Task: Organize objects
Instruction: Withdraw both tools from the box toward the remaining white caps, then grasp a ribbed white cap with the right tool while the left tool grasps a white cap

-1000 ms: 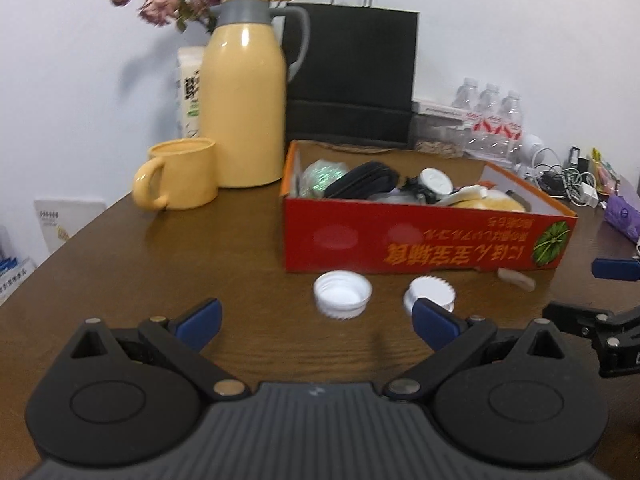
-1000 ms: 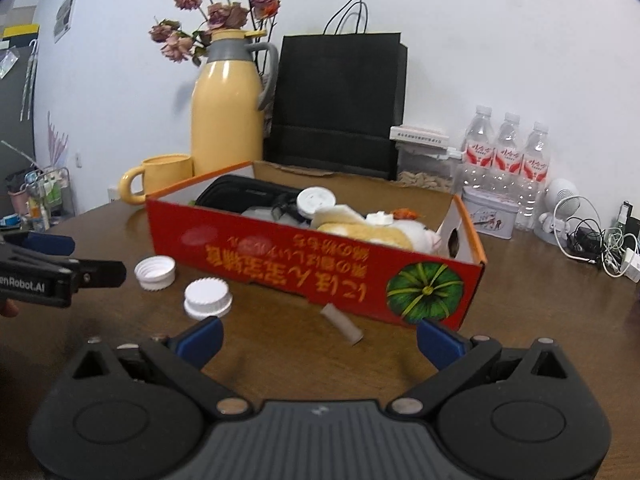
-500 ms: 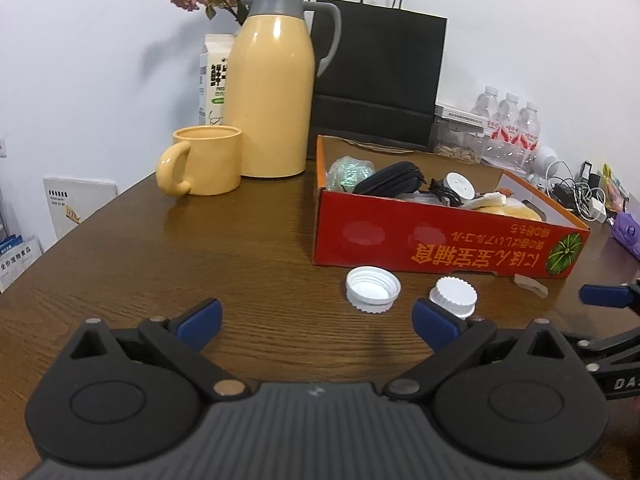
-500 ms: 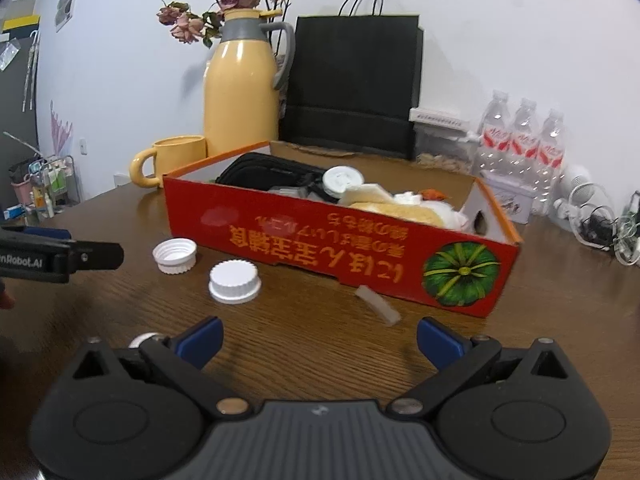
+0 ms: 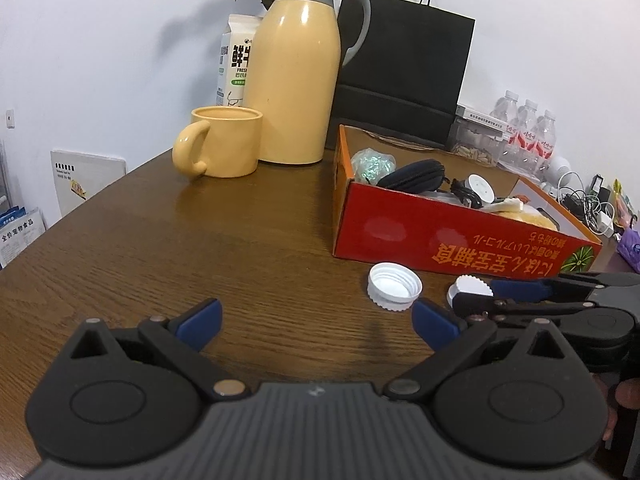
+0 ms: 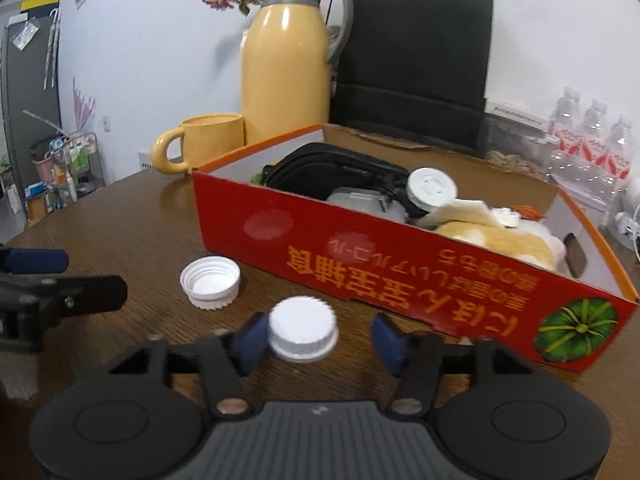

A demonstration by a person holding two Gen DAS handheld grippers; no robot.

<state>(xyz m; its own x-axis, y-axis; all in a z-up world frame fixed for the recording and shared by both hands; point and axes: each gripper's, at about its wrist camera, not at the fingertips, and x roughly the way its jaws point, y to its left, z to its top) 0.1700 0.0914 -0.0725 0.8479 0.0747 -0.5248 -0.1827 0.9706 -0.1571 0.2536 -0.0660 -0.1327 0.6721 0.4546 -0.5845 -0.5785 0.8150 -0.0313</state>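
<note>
On the table, white cap top-up, right gripper fingers closing, right pad clear.

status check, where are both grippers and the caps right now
Right gripper closing around the closed-side-up cap, right pad not touching yet. Left gripper open, empty. Other cap beside the red box. Nothing in the way.

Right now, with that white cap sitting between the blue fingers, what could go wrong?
1. The closed-side-up white ribbed plastic cap sits off-centre between the right gripper's fingers, which have just been closing; the left finger looks in contact, the right one apart, so it may skid.
2. The upturned white cap lies close by and could get nudged.
3. The red cardboard box stands just behind.
</note>
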